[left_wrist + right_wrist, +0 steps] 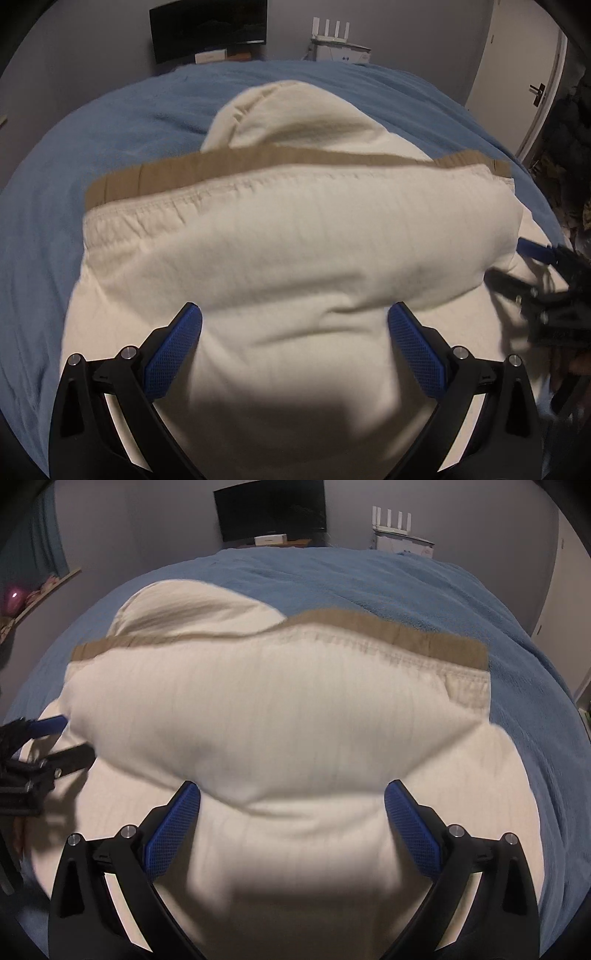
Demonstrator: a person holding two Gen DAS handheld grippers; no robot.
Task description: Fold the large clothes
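both claws, left claw (294, 345) and right claw (292, 821), spread wide and empty, hang over the folded cream garment (295, 236), whose long axis runs across frame centre.

The folded cream garment (295, 236) filled the middle of the blue bedspread (110, 133), its raised fold lying just ahead of both wide-spread grippers. Bare bedspread lay free beyond the tan band (424, 635) and to either side. The right gripper (532, 273) (blurred) crowded the garment's right edge.
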